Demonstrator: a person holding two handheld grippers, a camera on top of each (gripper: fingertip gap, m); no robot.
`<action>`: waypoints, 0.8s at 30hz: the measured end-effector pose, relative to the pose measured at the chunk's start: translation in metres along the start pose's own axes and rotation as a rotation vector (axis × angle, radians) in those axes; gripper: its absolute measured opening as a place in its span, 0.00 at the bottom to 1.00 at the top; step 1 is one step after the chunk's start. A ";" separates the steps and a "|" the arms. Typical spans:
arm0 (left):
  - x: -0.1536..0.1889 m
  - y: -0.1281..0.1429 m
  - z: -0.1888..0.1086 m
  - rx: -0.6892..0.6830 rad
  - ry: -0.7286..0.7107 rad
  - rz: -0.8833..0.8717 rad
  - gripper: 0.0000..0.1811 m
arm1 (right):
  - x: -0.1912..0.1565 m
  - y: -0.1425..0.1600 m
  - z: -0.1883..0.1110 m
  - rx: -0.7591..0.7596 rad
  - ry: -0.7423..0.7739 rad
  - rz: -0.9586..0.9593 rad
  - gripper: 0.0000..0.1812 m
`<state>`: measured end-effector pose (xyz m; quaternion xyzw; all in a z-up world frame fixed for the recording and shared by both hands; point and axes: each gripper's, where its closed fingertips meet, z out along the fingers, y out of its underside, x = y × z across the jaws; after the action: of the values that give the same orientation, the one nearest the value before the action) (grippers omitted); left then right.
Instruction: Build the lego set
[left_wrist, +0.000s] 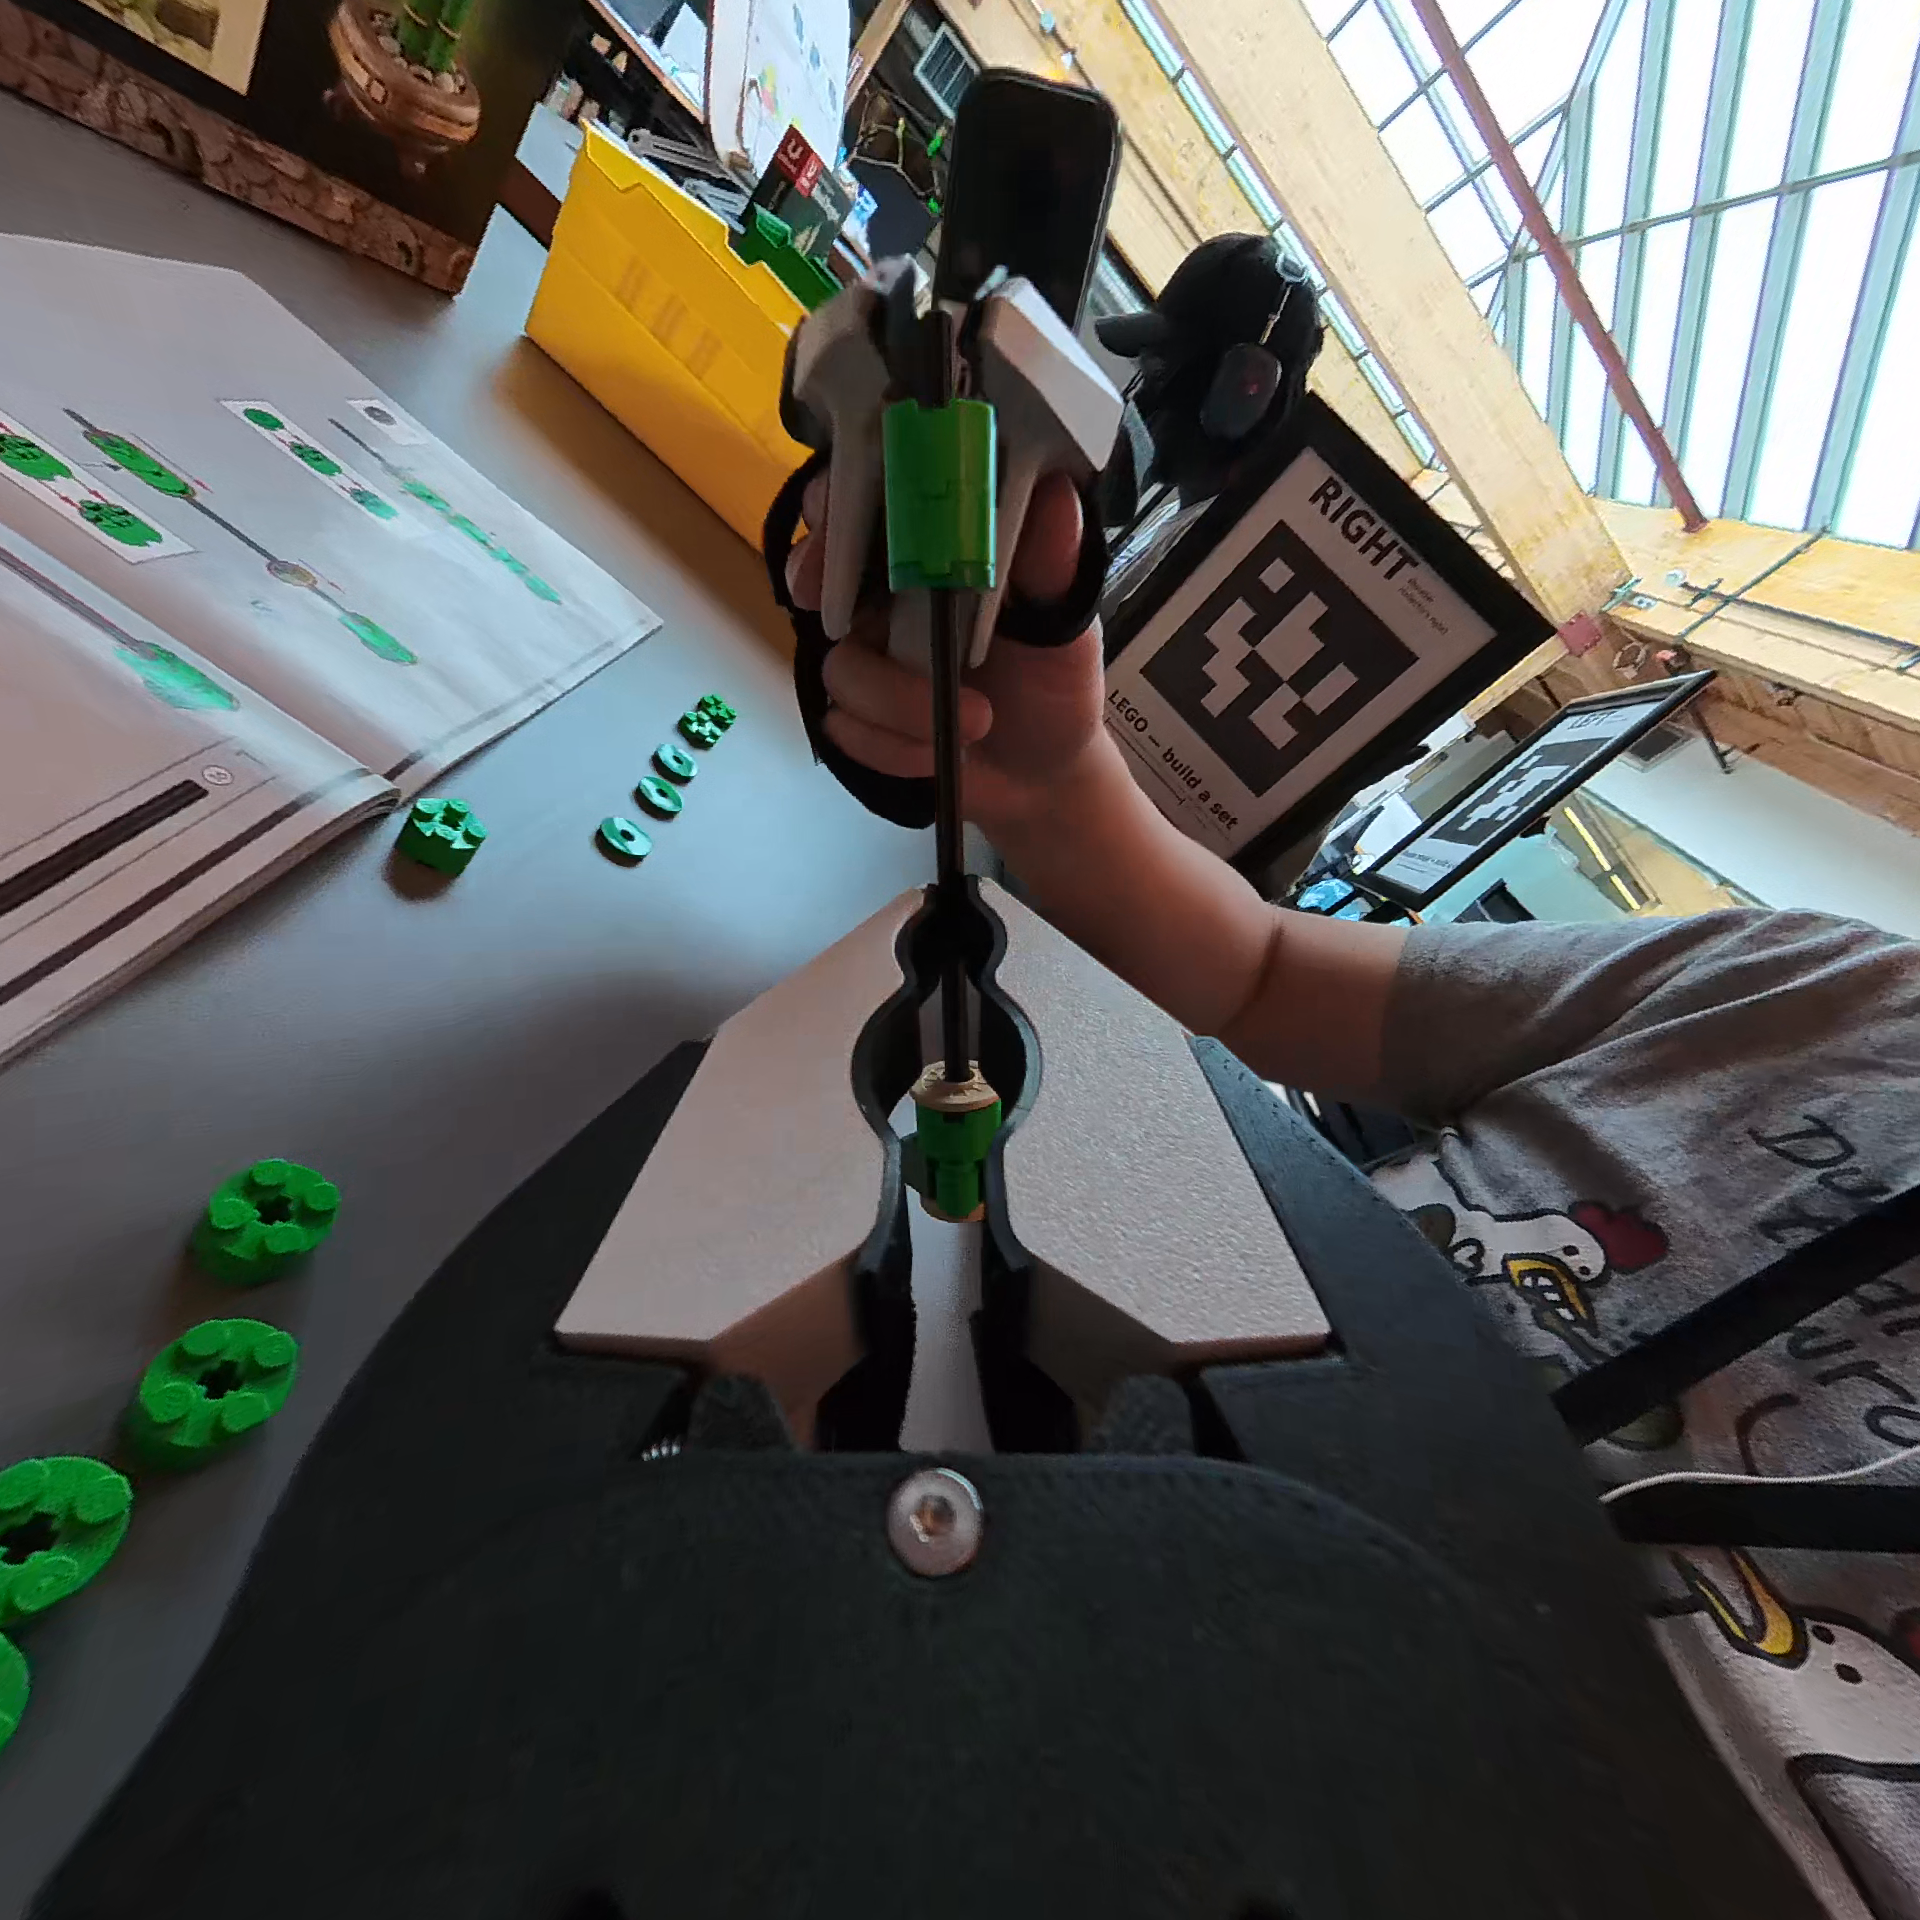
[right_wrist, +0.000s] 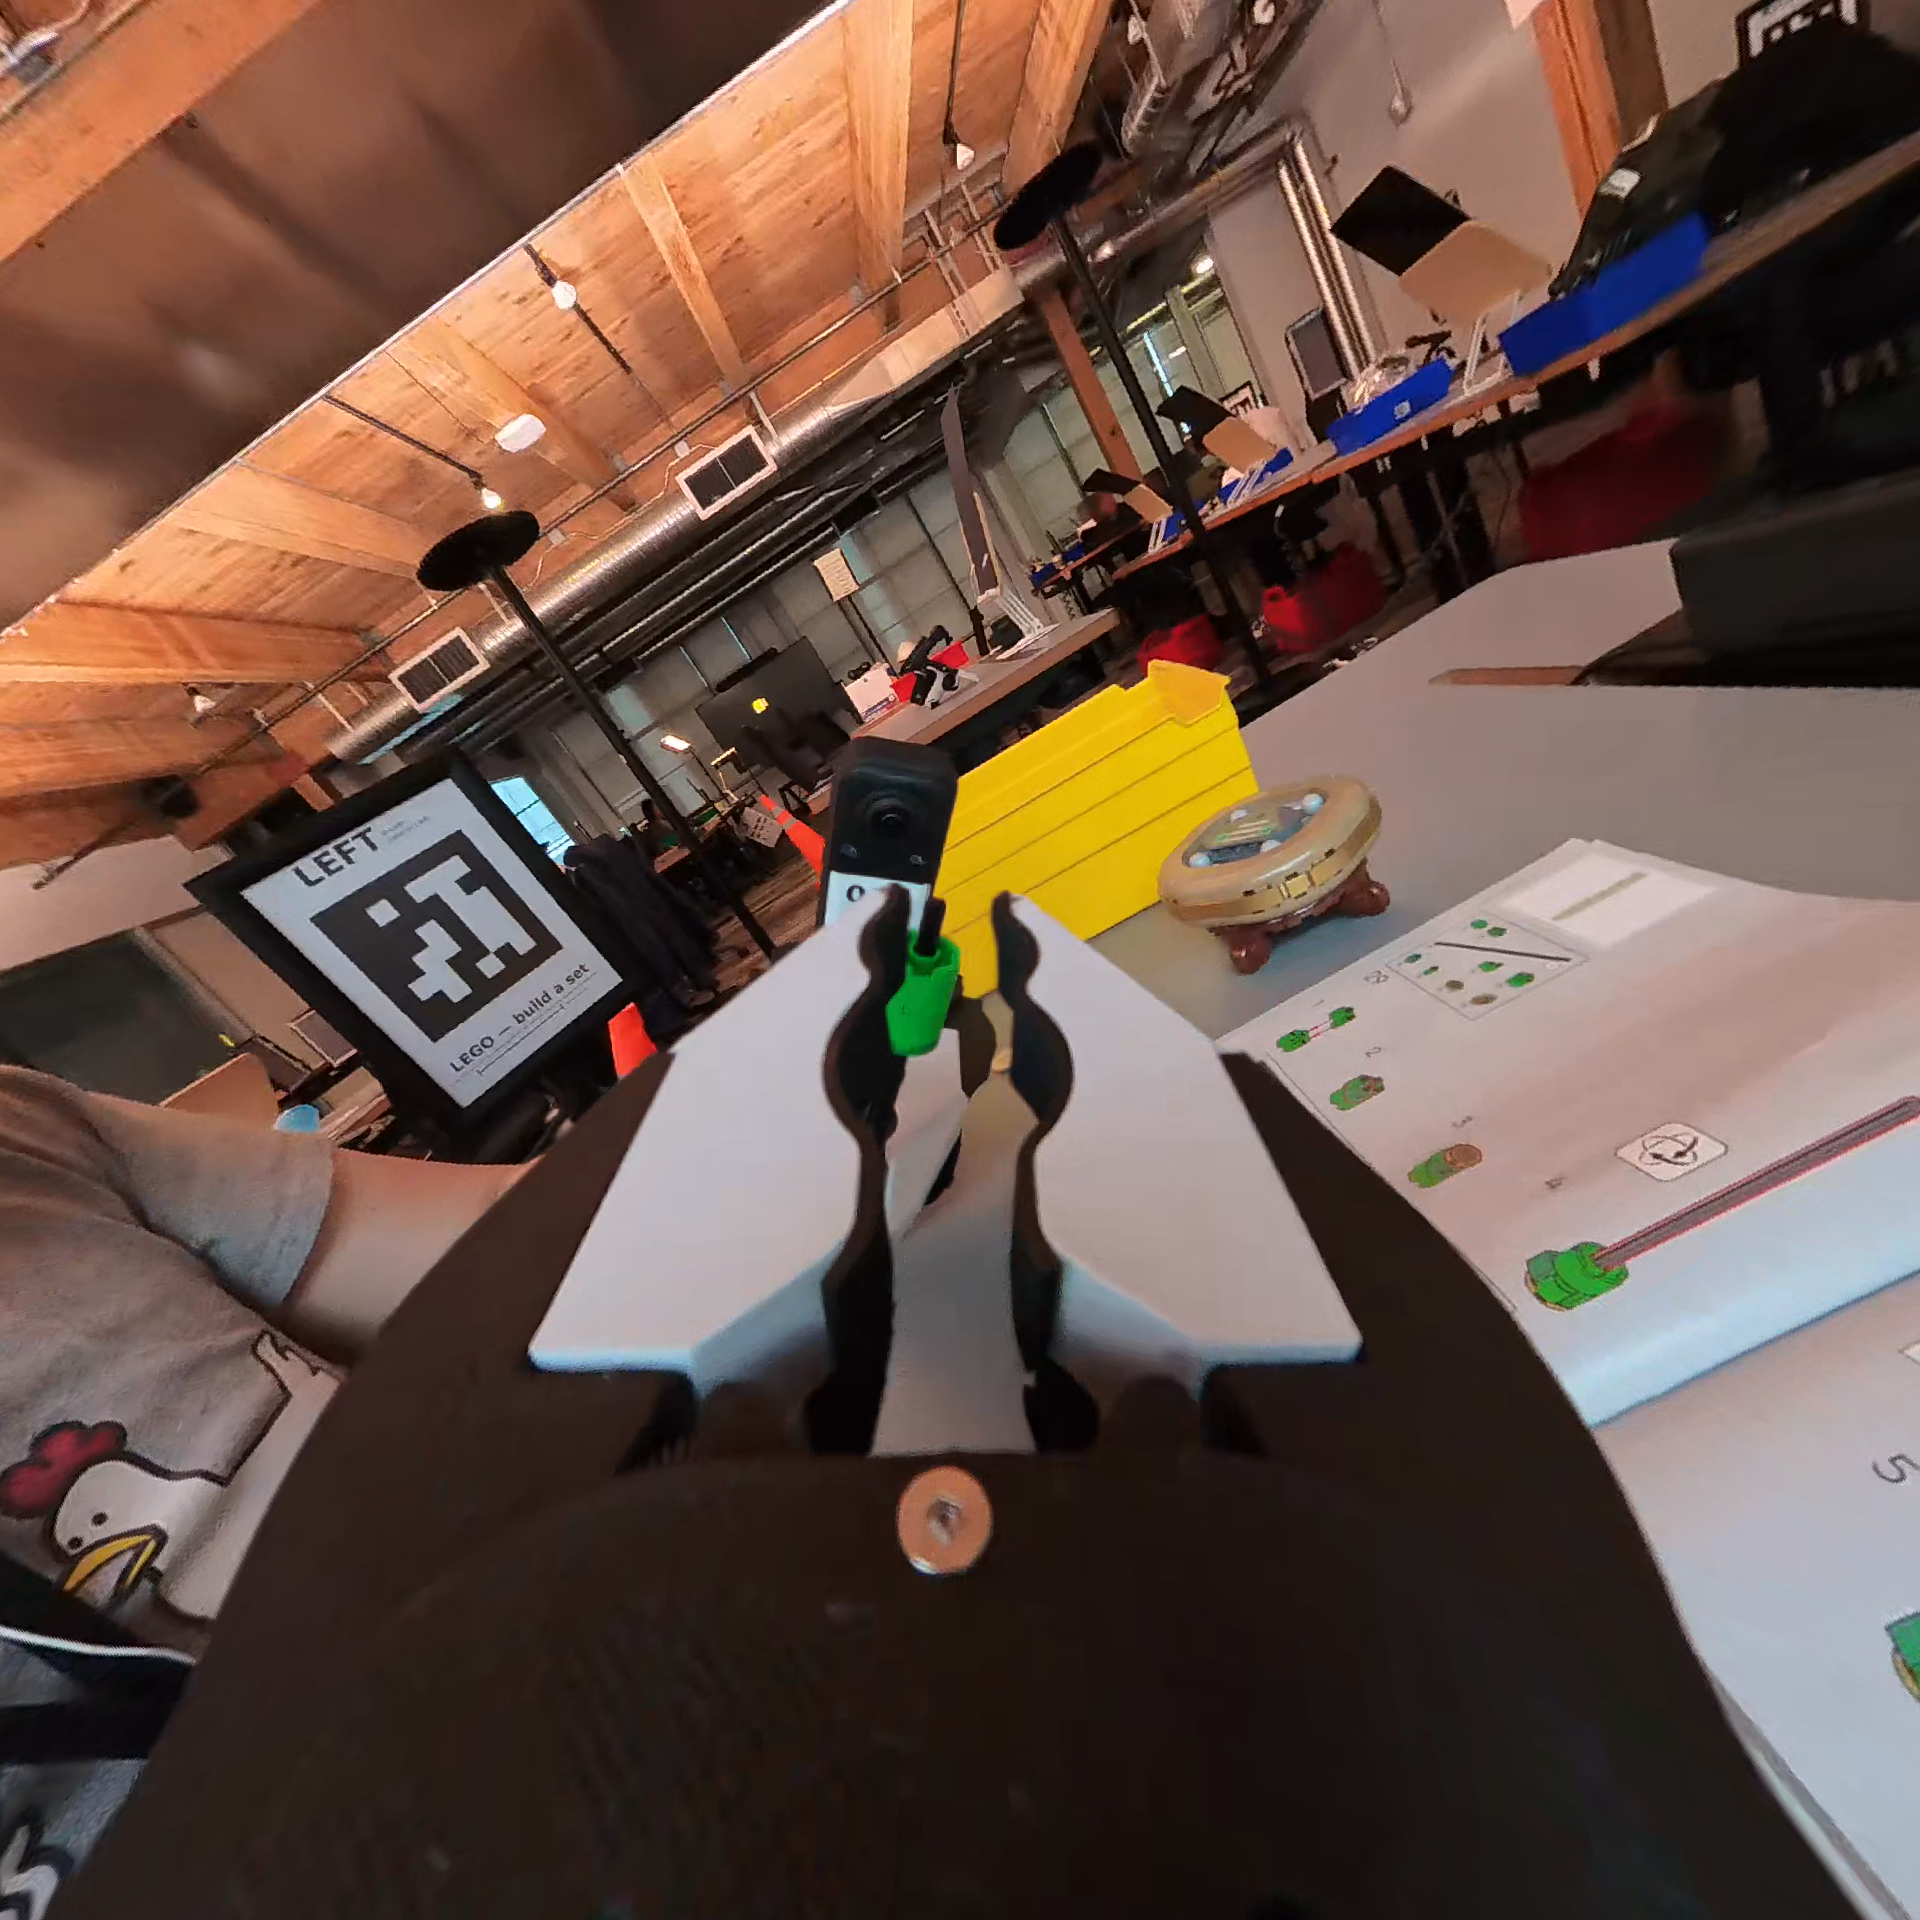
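Observation:
My left gripper (left_wrist: 948, 904) is shut on a thin black rod (left_wrist: 945, 727), with a green and tan stack (left_wrist: 951, 1153) on the rod's near end sitting inside the jaws. The rod runs up to my right gripper (left_wrist: 914, 644), held in a hand above the table. A green cylinder (left_wrist: 940, 499) sits on the rod between that gripper's fingers. In the right wrist view my right gripper (right_wrist: 940, 914) stands open around the green cylinder (right_wrist: 916, 997). The cylinder lies against the left finger, with a gap on its right side.
Loose green round bricks (left_wrist: 265, 1221) lie on the grey table, with small green discs (left_wrist: 660, 795) and a green brick (left_wrist: 442, 831) near the open instruction booklet (left_wrist: 260, 540). A yellow bin (left_wrist: 665, 343), a tan round base model (right_wrist: 1273, 862) and a framed marker board (right_wrist: 436, 935) stand behind. There is about 9 centimetres between the tips of the two grippers.

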<state>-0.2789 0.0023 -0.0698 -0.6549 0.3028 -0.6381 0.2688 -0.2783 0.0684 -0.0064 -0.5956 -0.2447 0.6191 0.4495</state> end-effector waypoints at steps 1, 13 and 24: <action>-0.001 0.001 0.001 -0.010 -0.006 0.006 0.00 | -0.001 0.001 0.001 -0.007 -0.009 0.008 0.10; 0.000 0.005 0.005 -0.019 0.009 0.004 0.03 | -0.011 0.015 0.006 -0.068 -0.105 0.130 0.01; 0.013 -0.039 -0.015 0.219 0.099 -0.022 0.23 | -0.025 0.043 0.027 -0.163 -0.154 0.212 0.01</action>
<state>-0.2913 0.0196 -0.0312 -0.5925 0.2370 -0.7018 0.3167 -0.3188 0.0329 -0.0251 -0.6035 -0.2637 0.6849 0.3118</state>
